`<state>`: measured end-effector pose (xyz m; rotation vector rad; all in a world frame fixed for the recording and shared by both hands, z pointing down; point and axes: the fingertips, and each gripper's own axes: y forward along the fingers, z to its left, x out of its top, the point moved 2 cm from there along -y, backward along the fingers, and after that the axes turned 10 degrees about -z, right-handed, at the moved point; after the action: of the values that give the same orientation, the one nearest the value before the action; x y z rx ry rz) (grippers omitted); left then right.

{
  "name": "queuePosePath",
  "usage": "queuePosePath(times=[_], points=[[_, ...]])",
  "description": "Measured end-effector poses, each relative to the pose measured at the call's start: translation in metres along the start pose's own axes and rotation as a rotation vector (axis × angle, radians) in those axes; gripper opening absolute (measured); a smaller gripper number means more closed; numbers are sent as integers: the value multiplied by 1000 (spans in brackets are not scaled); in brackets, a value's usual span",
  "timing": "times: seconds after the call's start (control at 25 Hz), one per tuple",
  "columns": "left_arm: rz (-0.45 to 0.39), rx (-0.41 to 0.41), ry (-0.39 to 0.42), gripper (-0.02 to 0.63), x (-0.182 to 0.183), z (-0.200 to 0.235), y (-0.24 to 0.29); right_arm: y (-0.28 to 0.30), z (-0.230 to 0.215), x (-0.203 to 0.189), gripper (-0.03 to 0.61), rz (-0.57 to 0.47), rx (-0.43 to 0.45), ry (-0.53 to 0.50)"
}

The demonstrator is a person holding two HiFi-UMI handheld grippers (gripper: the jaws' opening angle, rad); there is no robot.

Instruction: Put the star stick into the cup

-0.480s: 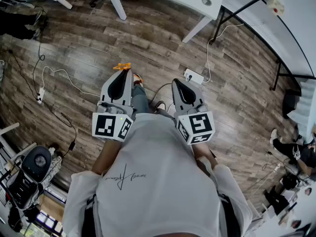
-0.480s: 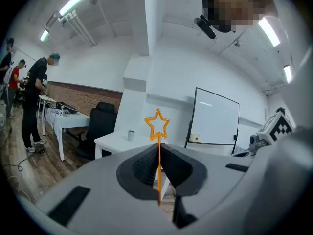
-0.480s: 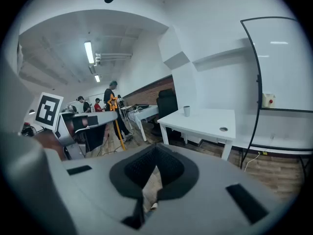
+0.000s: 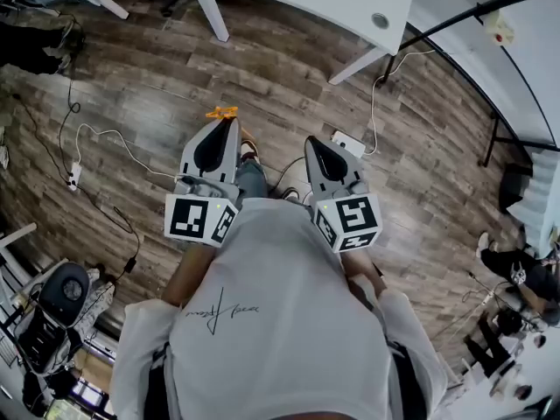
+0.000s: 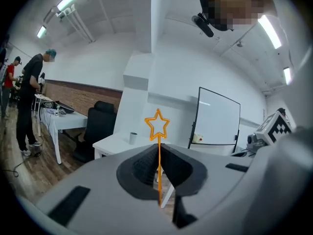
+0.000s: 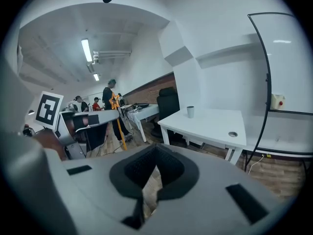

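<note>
My left gripper [image 4: 227,126] is shut on the thin orange star stick [image 4: 220,112], held over the wooden floor in front of the person's body. In the left gripper view the stick [image 5: 158,170] rises upright from between the closed jaws, and its open star head [image 5: 157,125] stands above them. A small grey cup [image 5: 133,138] stands on the white table [image 5: 110,143] well beyond the star. The right gripper [image 4: 313,143] is level with the left one, shut and empty. From the right gripper view the cup [image 6: 190,111] sits at the far end of that table [image 6: 215,124].
White cables and a power strip [image 4: 348,143] lie on the floor ahead. A whiteboard on a black stand [image 5: 217,116] is right of the table, and a black chair [image 5: 100,126] left of it. People [image 5: 29,102] stand at a desk far left.
Both grippers and the person have shifted slightly forward toward the white table. The left gripper still holds the star stick.
</note>
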<state>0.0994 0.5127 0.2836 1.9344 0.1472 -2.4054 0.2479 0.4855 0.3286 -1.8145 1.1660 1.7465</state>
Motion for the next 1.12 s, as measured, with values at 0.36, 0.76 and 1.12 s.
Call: queuePosePath(times=[0.36,0.76,1.12], points=[[-46,-23,-19,18,17,60,18,59,12,29,6,-80,-17,59],[-49,-33,-61,18,17,104,22,94,15,36,6,-62,-36,87],[-52,-37,-67,18,16,115,30,112,19,40,6,-51,-21,83]])
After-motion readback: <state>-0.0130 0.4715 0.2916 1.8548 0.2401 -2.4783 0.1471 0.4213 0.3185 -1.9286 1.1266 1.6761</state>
